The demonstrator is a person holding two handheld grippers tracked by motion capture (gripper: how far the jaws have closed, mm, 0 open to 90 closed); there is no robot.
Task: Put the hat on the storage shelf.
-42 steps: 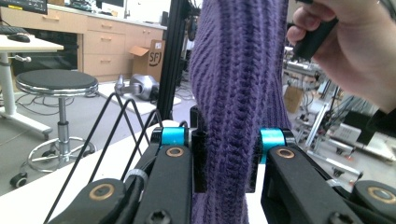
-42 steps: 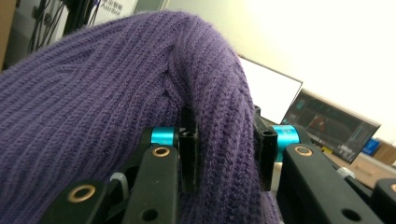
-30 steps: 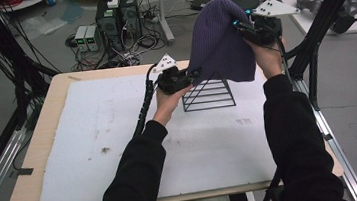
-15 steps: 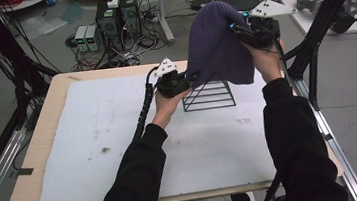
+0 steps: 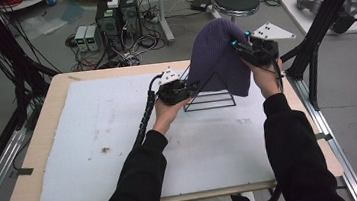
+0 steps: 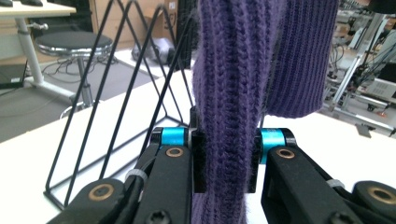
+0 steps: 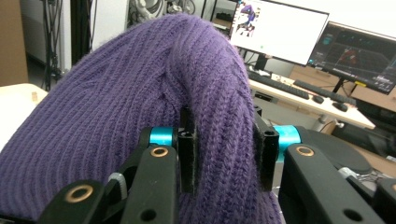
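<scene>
A purple knitted beanie (image 5: 218, 56) hangs over the black wire rack (image 5: 209, 97) at the back of the table. My left gripper (image 5: 185, 85) is shut on the hat's lower left edge, and the left gripper view has a thick fold of purple knit (image 6: 226, 116) pinched between the pads. My right gripper (image 5: 241, 48) is shut on the hat's upper right side, with a bunched ridge of knit (image 7: 224, 135) clamped between its pads. The rack's triangular wires (image 6: 116, 88) stand just left of the left gripper.
A white mat (image 5: 120, 137) covers the wooden table (image 5: 59, 88). Black frame posts (image 5: 320, 30) rise at the right edge. A stool (image 5: 235, 1), computer boxes (image 5: 117, 11) and cables sit on the floor behind. Monitors (image 7: 285, 32) stand on a desk beyond.
Both hands have lowered a little with the hat, bringing it down over the wire rack. The grips have not changed.
</scene>
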